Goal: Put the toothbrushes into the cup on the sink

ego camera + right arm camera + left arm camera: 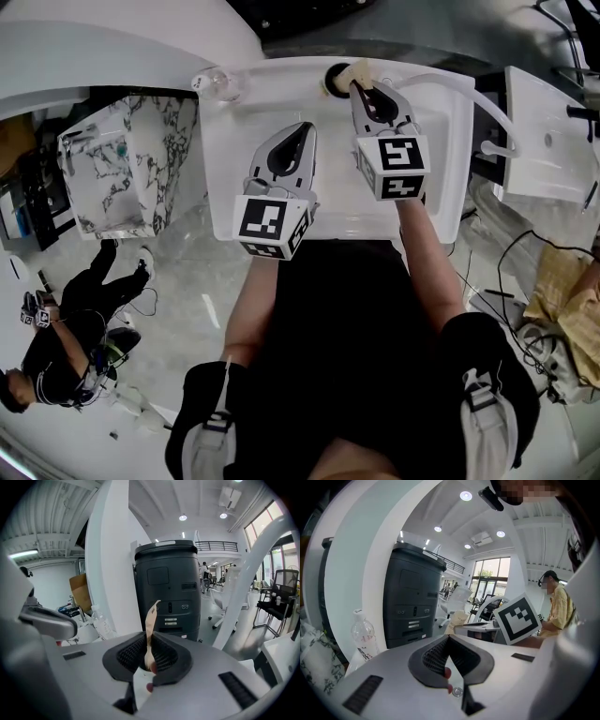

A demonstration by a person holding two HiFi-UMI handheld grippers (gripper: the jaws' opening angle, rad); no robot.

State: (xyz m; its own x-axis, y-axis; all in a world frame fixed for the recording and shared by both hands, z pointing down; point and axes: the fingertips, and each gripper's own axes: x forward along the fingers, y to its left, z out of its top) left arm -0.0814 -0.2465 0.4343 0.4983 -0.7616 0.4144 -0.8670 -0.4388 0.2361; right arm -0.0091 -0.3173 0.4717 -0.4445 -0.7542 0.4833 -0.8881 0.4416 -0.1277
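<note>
A clear plastic bottle (217, 84) stands well left of the left gripper (305, 128), at the back corner of the white sink (441, 159). The left gripper view shows this gripper's jaws closed tip to tip with nothing between them, pointing over the basin. Just right of it, the right gripper (357, 87) reaches farther back, its jaws clamped on a thin beige toothbrush (150, 620) whose handle sticks out beyond the jaw tips. In the head view the toothbrush end (359, 70) sits just past those tips, beside the dark round mouth of the cup (333, 79) on the sink's back edge; whether it touches the cup cannot be told. A tall dark cabinet (166, 583) stands beyond the jaws.
</note>
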